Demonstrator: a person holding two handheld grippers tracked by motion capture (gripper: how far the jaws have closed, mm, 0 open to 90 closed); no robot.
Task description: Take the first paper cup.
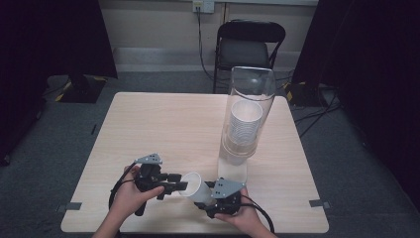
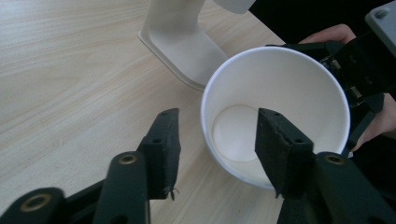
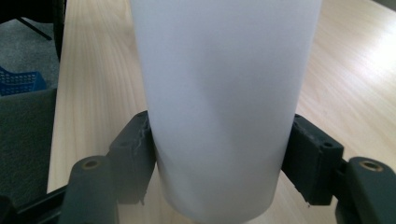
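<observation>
Right gripper view, paper cup (image 3: 219,107) clamped between jaws, left gripper (image 2: 217,140) jaws apart astride its rim

The paper cup (image 1: 194,184) sits between both tools, just before the cup dispenser (image 1: 245,119) on the table (image 1: 163,124)

High view overhead, gripper views close (sharing paper cup (image 1: 194,185))

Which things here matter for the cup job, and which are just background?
In play: paper cup, cup dispenser with stacked cups, left hand-held gripper, right hand-held gripper.
Background: folding chair, floor cables, wall socket.
</observation>
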